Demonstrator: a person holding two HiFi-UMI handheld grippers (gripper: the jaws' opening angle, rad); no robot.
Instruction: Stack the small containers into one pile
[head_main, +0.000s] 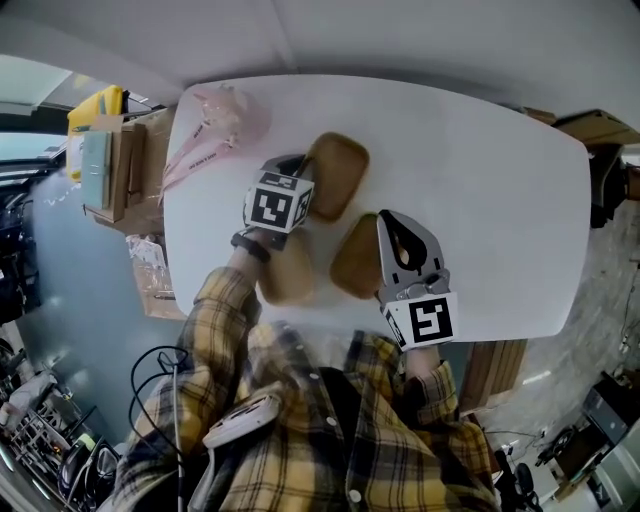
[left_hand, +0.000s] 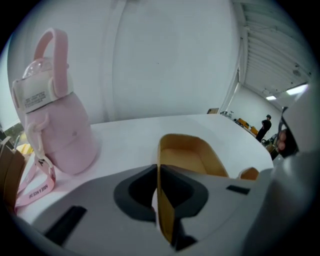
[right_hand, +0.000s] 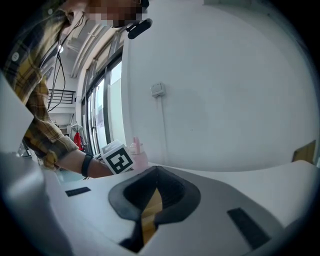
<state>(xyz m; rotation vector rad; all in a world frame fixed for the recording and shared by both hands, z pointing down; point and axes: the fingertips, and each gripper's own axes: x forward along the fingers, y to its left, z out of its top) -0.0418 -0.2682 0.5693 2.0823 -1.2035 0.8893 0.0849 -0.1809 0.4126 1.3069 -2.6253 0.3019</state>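
Your left gripper (left_hand: 159, 195) pinched container (left_hand: 187, 157) wall beside pink bottle (left_hand: 60, 125); right gripper (right_hand: 149, 212) pinched second container (head_main: 355, 255). Both looked light, stiff; rim grip suited.

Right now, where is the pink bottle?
In the head view, the pink bottle sits at the table's far left corner, left of the far container.

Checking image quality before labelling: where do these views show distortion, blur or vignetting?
Head view: fisheye bows the edges of the white table. Left gripper view: black corner vignette; fingers soft, container rim sharper. Right gripper view: same vignette, bright window at left.
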